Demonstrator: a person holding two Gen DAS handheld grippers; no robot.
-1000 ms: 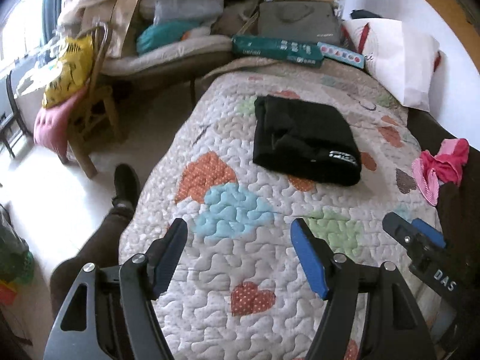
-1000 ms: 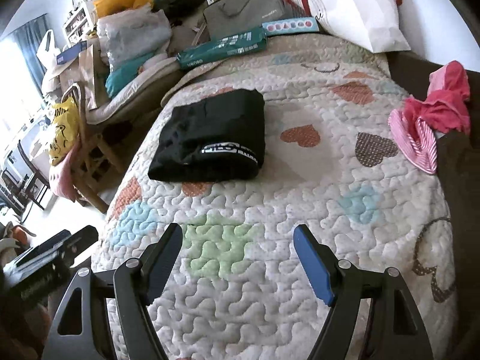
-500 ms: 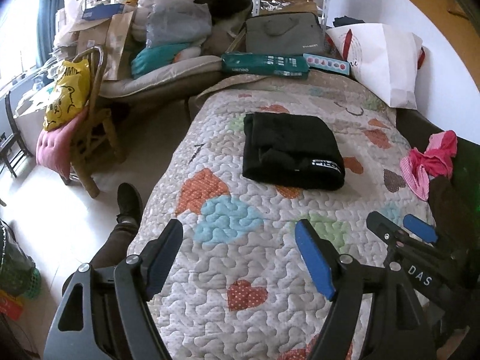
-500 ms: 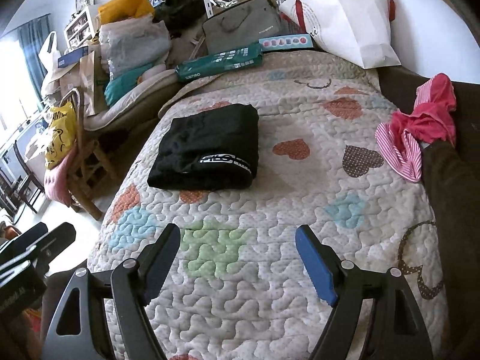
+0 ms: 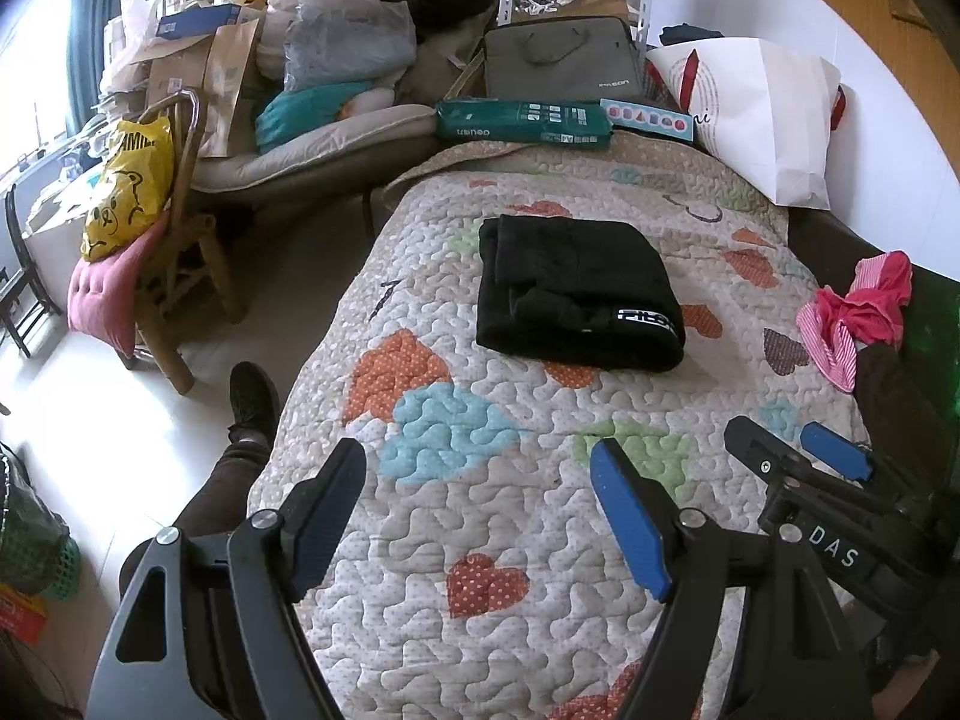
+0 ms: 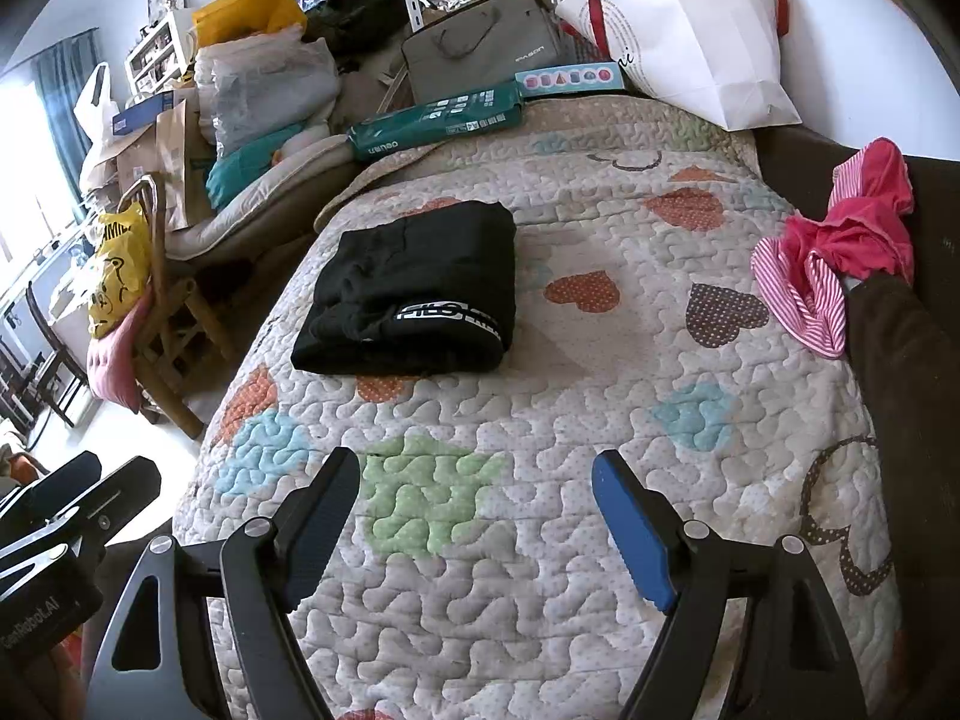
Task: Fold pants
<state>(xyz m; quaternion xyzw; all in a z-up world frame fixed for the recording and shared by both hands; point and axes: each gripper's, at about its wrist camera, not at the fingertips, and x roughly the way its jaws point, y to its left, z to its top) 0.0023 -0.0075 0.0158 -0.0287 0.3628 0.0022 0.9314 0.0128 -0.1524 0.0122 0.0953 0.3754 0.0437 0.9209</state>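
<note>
The black pants (image 5: 576, 294) lie folded in a compact rectangle on the heart-patterned quilt (image 5: 480, 540), white waistband lettering facing me. They also show in the right wrist view (image 6: 414, 294). My left gripper (image 5: 480, 468) is open and empty, held well above the quilt's near end, short of the pants. My right gripper (image 6: 474, 480) is open and empty, also back from the pants. It shows at the right of the left wrist view (image 5: 792, 450).
A pink and striped garment (image 6: 834, 264) lies at the quilt's right edge by a dark sofa arm (image 6: 900, 360). A green box (image 5: 522, 120), grey bag (image 5: 558, 60) and white bag (image 5: 762, 114) line the far end. A wooden chair (image 5: 174, 276) stands left. My leg and shoe (image 5: 252, 396) are beside the bed.
Both grippers have pulled back and up from the folded pants, which now look smaller and farther. Both stay open and empty.
</note>
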